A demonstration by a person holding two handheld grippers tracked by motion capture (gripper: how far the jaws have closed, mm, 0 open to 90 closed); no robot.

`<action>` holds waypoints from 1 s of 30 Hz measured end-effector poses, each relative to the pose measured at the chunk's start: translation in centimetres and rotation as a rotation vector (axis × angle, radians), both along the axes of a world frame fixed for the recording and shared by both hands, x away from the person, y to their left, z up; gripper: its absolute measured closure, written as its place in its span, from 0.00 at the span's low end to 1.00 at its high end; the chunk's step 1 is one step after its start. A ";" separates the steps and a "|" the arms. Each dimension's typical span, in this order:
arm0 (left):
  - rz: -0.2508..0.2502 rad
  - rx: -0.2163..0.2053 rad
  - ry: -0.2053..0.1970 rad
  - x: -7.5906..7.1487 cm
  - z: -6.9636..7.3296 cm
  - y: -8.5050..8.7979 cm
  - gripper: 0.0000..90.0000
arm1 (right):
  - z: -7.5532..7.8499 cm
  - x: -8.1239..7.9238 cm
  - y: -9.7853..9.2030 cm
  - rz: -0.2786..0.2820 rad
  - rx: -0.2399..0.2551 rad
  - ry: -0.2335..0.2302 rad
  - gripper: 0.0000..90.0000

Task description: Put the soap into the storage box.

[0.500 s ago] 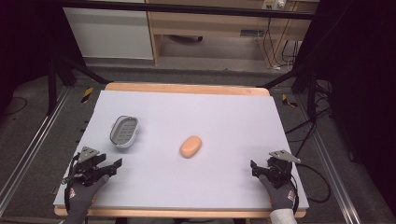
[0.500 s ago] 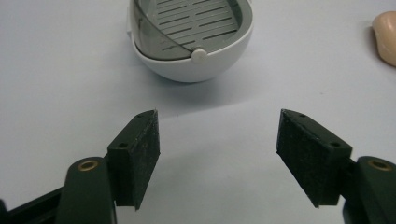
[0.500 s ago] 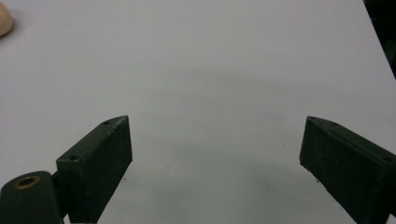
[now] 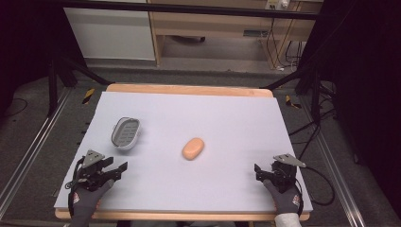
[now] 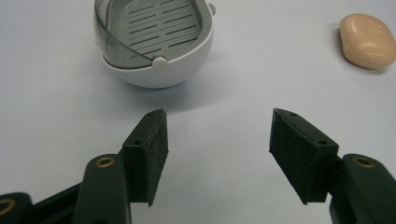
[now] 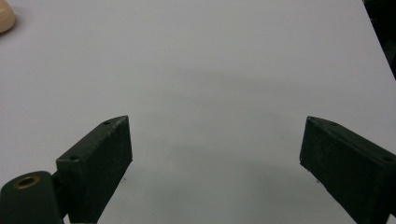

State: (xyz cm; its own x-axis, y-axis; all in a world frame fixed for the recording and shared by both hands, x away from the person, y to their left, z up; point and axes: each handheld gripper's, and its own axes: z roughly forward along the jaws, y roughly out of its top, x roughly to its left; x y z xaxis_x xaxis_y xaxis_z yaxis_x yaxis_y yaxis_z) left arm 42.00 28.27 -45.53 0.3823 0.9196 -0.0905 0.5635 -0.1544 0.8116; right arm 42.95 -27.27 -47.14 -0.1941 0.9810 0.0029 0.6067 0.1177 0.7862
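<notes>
Near the table's [image 4: 198, 106] front left corner, the left gripper [image 4: 118, 169] rests low over the pale surface with its jaws spread and nothing between them. Just beyond it, toward the left edge, stands a white soap dish [image 4: 126, 133] with a grey slotted insert, and the left gripper view shows it close ahead of the jaws. An orange bar of soap [image 4: 193, 148] lies around the table's middle, apart from the dish. Near the front right corner, the right gripper [image 4: 260, 171] has its jaws wide apart over bare surface.
</notes>
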 end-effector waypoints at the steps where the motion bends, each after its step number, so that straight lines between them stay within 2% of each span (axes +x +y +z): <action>1: -0.002 -0.005 -0.002 -0.1 0.1 -0.2 0.41 | 0.0 0.0 0.0 0.004 -0.006 -0.001 0.10; 5: -0.032 0.008 -0.003 -0.1 0.2 -1.0 0.41 | 0.0 0.0 0.1 0.002 -0.008 -0.001 0.10; 12: -0.057 0.006 -0.001 -0.2 0.2 -1.9 0.40 | 0.0 0.0 0.2 0.003 -0.014 -0.004 0.10; 18: -0.102 0.011 -0.001 -0.1 0.6 -3.1 0.37 | 0.0 -0.1 0.5 0.008 -0.024 -0.003 0.09; 30: -0.142 0.023 -0.005 0.1 1.4 -4.7 0.35 | 0.2 -0.2 1.0 0.022 -0.034 -0.018 0.08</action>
